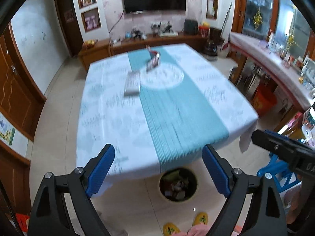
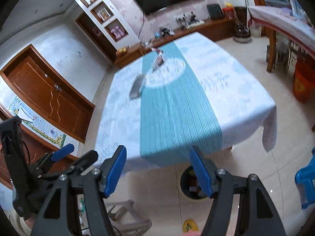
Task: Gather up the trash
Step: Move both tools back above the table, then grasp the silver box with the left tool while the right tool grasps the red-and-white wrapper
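A round trash bin (image 1: 178,184) with wrappers inside stands on the floor at the table's near edge; it also shows in the right wrist view (image 2: 190,184), partly behind a finger. A red-and-white carton (image 1: 153,60) (image 2: 158,59) and a flat grey packet (image 1: 132,83) (image 2: 137,86) lie far back on the table. My left gripper (image 1: 158,157) is open and empty, held above the near table edge. My right gripper (image 2: 157,159) is open and empty too, beside it on the right.
The table (image 1: 110,118) has a white cloth with a teal runner. A blue plastic stool (image 1: 275,169) stands at the right, a grey stool (image 2: 126,216) low at the left. An orange bucket (image 1: 263,100) stands by the right-hand counter. Yellow slippers (image 1: 200,219) are below.
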`<state>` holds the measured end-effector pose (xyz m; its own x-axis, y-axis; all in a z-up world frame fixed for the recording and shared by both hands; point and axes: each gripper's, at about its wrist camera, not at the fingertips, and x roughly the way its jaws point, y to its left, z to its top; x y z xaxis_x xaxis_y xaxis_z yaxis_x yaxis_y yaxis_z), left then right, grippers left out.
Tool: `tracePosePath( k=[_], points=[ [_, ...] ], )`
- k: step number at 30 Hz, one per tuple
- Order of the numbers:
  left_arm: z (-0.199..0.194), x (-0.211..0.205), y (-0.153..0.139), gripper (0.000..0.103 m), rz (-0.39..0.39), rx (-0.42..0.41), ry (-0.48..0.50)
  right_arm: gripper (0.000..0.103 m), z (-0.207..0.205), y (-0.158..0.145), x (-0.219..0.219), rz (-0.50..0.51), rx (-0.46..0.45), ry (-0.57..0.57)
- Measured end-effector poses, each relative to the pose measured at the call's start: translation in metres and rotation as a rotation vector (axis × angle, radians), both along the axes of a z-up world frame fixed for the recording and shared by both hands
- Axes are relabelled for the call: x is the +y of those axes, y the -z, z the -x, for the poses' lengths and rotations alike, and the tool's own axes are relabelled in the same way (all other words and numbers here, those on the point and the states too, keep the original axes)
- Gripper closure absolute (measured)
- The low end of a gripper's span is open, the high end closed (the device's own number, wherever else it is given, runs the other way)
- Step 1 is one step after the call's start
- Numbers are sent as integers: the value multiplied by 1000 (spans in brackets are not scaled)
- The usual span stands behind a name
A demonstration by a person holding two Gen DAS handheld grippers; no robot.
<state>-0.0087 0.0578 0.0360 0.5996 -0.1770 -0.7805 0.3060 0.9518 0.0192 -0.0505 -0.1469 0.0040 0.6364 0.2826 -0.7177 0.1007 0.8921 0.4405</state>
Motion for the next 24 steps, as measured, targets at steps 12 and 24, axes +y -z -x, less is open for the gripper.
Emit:
tracePosePath(
  k=[12,24],
  points=[
    [-83,11,-18,14,-26,-48,-102,36,-87,-13,15,49,-43,-99],
    [-272,-8,70,14,56,321,-238,36,-252,33,-32,13,79,-294]
  ],
)
